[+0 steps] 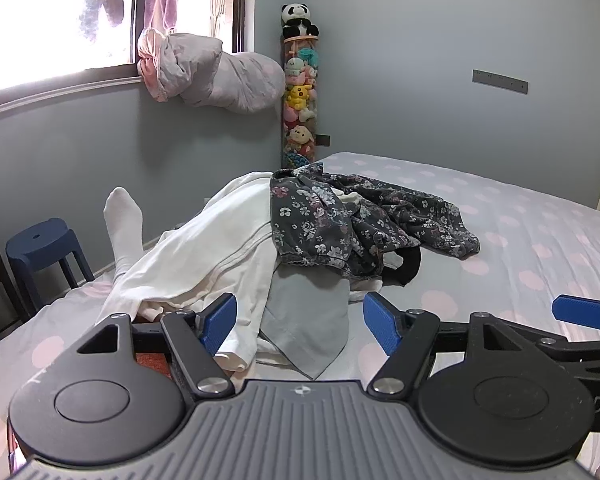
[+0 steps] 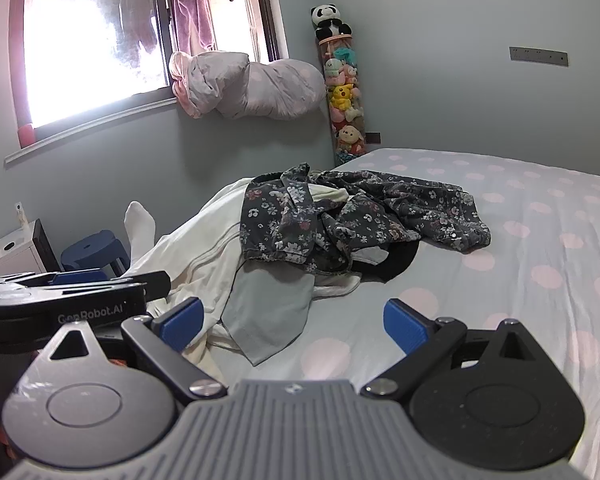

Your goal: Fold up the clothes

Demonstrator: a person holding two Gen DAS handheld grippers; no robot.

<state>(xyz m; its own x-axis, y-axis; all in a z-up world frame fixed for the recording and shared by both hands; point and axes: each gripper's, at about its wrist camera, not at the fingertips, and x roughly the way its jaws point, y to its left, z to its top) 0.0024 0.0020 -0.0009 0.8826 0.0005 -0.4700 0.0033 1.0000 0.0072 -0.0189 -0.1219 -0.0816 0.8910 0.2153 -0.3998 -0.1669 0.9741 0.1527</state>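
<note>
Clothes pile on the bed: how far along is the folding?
Done: nothing looks folded; the floral garment, white garment and grey cloth lie heaped on the bed. In hand: nothing; the left gripper and right gripper are open and empty. Left: everything.

Matt cloth clothes pile [image 1: 284,240]

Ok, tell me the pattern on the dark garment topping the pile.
Small white and pink flowers on dark grey garment; clearest in the right wrist view.
</note>
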